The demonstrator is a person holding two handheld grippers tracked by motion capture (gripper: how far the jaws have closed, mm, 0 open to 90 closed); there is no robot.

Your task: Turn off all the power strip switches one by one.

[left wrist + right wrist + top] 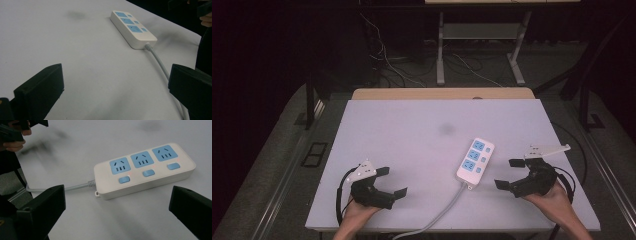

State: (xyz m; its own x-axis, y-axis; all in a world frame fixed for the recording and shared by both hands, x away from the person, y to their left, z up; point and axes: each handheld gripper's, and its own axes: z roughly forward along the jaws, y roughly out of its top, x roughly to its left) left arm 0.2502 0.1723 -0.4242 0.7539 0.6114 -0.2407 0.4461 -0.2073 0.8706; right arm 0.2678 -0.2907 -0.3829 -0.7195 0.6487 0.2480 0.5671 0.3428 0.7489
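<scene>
One white power strip (475, 159) on the table (412, 130), three blue sockets. Left gripper (391, 182) and right gripper (509, 173): jaws spread, empty, flanking it.

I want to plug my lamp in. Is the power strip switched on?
Looks on: the power strip shows a tiny red light above each blue switch.

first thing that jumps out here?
The white power strip with three blue sockets, lying right of centre on the pale table, its grey cable running off the near edge. The left gripper and right gripper flank it, jaws open, empty.
</scene>
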